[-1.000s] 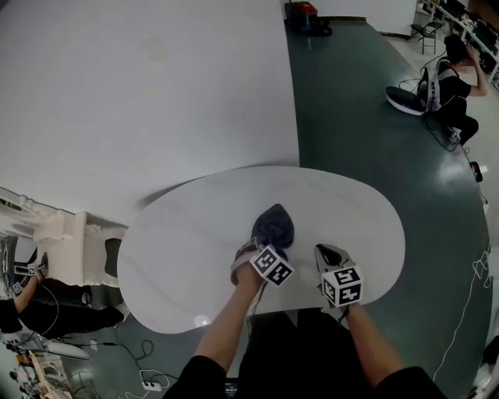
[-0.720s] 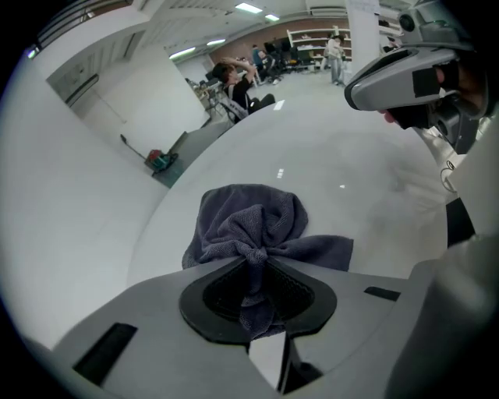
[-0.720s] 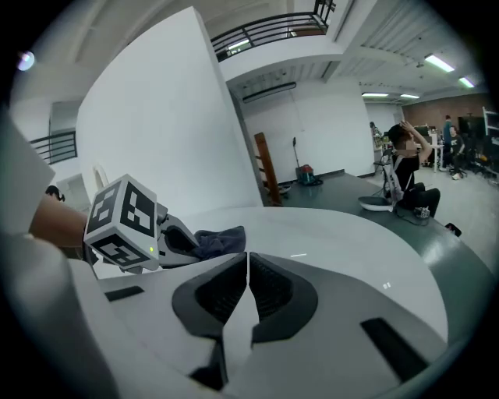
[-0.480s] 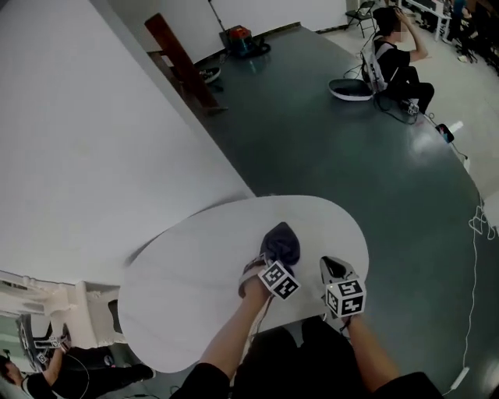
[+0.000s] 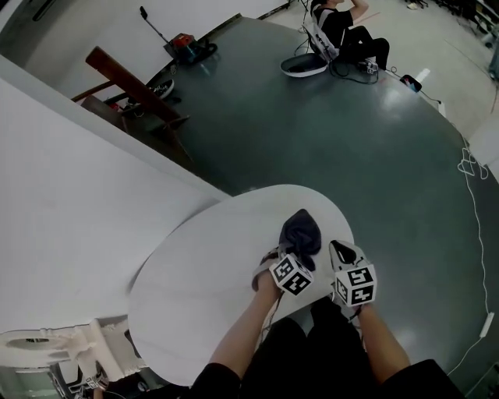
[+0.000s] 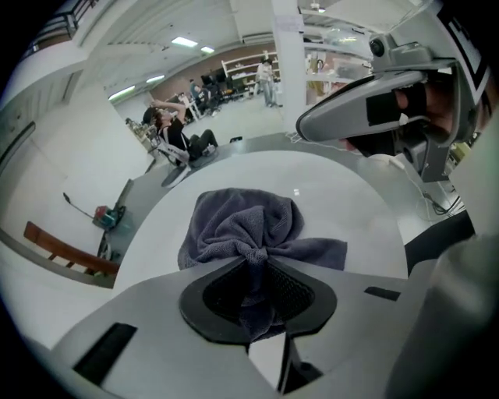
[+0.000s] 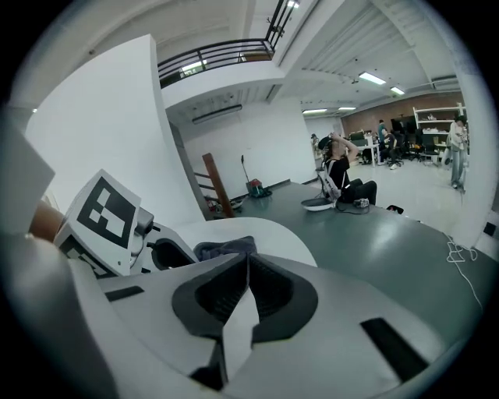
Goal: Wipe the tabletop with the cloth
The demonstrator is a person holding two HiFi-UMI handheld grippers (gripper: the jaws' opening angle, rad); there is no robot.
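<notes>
the left gripper (image 6: 253, 269) has its jaws closed partway onto a bunched fold of the grey cloth (image 6: 242, 226). the fabric is pinched between the pads, and the rest of it fans out ahead of the jaws, lying on the white tabletop (image 5: 203, 265). gripped by one gathered end like this, the cloth can be dragged flat over the surface, which is likely why the hold is at its near edge rather than its middle. in the head view the cloth lies close to the tabletop's far right rim, so the broad stretch to the left of the cloth probably has yet to be wiped. no dirt or streaks can be made out.

the right gripper (image 7: 248, 261) sits just to the right of the cloth, jaws pressed together with nothing between them. it looks parked clear of the cloth so it does not block the wipe. whether it touches the tabletop i cannot tell.

counted: one cloth, one tabletop, two grippers, each with one marker cube. well beyond the cloth, on the dark floor (image 5: 351, 140), one person (image 5: 343, 23) sits, and one reddish wooden frame (image 5: 129, 86) stands by the white partition (image 5: 70, 195).
</notes>
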